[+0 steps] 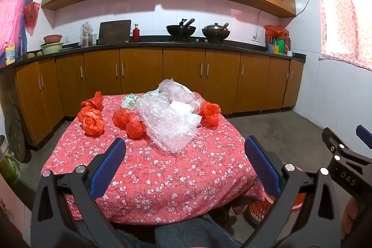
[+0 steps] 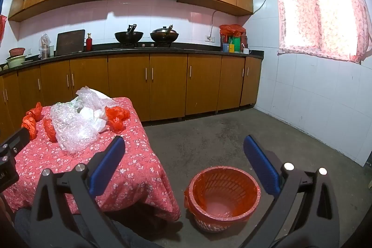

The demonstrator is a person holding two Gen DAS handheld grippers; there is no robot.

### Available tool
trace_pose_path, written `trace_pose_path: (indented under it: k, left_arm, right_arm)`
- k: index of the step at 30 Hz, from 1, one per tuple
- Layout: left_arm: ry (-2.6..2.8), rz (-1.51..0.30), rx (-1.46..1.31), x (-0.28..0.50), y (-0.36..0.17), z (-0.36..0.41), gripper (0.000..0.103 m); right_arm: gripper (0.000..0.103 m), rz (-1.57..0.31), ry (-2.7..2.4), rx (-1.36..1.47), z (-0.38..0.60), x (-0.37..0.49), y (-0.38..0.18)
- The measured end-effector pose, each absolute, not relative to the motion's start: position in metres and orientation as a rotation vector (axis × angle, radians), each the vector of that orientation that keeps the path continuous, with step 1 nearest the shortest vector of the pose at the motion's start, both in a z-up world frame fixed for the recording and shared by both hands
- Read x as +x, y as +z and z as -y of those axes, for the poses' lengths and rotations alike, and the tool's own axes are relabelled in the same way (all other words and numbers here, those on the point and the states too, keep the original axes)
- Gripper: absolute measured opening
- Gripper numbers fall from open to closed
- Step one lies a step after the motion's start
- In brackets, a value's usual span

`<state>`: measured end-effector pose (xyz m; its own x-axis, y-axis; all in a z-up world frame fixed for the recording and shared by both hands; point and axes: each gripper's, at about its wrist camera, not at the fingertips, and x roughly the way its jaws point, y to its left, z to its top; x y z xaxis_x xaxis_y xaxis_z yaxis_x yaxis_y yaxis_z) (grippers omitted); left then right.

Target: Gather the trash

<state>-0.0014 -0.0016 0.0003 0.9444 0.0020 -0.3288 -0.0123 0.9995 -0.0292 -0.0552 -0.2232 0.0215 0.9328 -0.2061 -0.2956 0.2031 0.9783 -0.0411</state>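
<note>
Trash, i.e. crumpled orange plastic bags point(image 1: 93, 123) and a clear bubble-wrap sheet point(image 1: 166, 127), sits mid-frame on the red floral tablecloth point(image 1: 162, 173) in the left wrist view; left gripper point(image 1: 184, 163) is wide, empty, short of the pile. Right wrist view: right gripper point(image 2: 184, 164) wide, empty, over floor; orange lined mesh basket point(image 2: 223, 195) lower centre, looks empty. Collection not started, I'd say. Next: reach in, close on a bag.

Brown wooden cabinets point(image 2: 148, 78) line a white-tiled wall point(image 2: 309, 108) above grey concrete floor point(image 2: 209, 136), daylight glowing through a floral-curtained window point(image 2: 318, 8).
</note>
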Motion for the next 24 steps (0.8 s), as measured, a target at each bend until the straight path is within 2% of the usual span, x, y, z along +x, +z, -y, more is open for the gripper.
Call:
trace_pose_path:
  k: [24]
  left_arm:
    - [0.005, -0.339, -0.034, -0.0008, -0.0003, 0.0001, 0.101]
  right_arm:
    - [0.099, -0.305, -0.208, -0.009, 0.2243, -0.0556, 0.0216]
